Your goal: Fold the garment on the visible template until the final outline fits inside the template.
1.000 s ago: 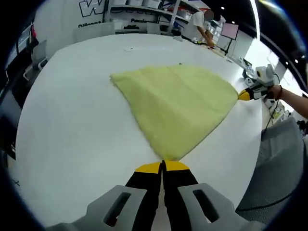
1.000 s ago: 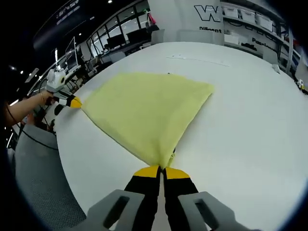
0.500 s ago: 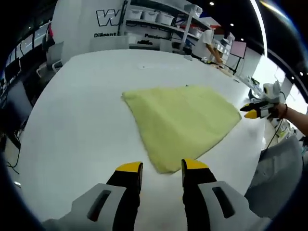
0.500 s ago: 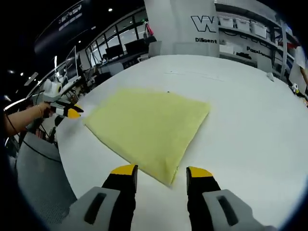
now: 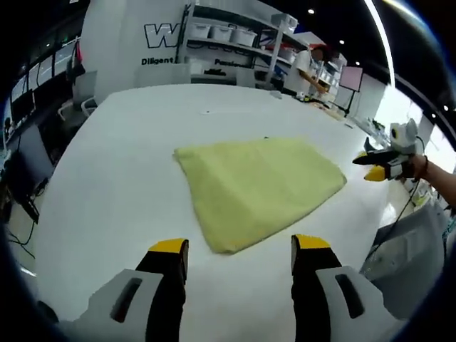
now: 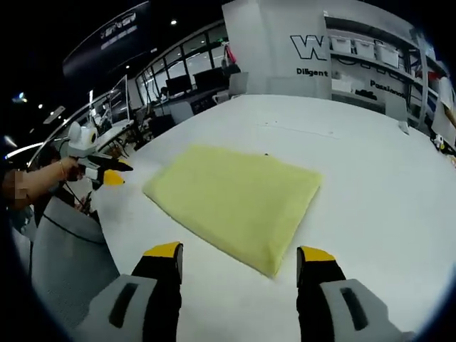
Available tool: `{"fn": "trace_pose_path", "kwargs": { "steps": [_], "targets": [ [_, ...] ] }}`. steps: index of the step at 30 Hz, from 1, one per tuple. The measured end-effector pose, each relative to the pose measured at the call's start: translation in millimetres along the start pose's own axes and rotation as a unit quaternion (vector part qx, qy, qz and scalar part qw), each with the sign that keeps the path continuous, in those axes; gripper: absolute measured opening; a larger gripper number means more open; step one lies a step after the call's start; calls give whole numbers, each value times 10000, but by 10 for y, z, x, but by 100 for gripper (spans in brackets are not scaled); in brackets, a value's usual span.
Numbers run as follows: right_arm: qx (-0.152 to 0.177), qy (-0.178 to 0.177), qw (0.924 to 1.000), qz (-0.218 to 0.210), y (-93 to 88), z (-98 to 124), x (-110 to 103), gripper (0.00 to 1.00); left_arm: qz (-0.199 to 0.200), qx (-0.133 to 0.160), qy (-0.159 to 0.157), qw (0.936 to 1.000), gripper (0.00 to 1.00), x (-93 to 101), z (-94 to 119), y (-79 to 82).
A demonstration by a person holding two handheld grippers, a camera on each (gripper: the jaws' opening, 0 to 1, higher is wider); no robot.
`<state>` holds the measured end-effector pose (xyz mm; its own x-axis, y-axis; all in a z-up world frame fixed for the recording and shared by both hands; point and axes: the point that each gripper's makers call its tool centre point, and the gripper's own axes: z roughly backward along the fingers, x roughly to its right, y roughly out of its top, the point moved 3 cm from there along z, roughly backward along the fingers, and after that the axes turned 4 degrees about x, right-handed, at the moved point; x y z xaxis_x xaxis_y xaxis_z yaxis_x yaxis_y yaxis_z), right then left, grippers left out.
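From my left gripper (image 5: 240, 248) the jaws are spread wide with nothing between them. The folded pale yellow fuzzy cloth (image 5: 258, 187) lies flat on the round white table (image 5: 114, 185), its near corner just ahead at 12 o'clock. My right gripper (image 6: 239, 251) is gaping just as wide and holds nothing, with the cloth (image 6: 235, 199) ahead at 12 (corner close to the tips, not touching). The left one (image 6: 112, 177) also pokes in at 9 o'clock there.
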<state>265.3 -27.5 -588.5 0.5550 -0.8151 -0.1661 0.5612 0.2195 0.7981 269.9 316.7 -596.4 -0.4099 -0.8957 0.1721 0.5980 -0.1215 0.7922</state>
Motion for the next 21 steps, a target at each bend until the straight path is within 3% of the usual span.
{"fn": "trace_pose_path", "kwargs": {
  "steps": [4,8,18,21],
  "targets": [
    [78,30,10000,49,24,60,-69,68,-42,40,48,10000,78,20,92,9],
    [143,0,9998,118,31,117,-138,74,-47,144,72,9999,78,48,175,32],
    [315,-126,9993,126,14,258,-157,89,-110,156,218,9996,95,121,286,-1],
    [276,-132,9995,71,-12,260,-168,98,-165,74,224,9996,99,147,291,-24]
  ]
}}
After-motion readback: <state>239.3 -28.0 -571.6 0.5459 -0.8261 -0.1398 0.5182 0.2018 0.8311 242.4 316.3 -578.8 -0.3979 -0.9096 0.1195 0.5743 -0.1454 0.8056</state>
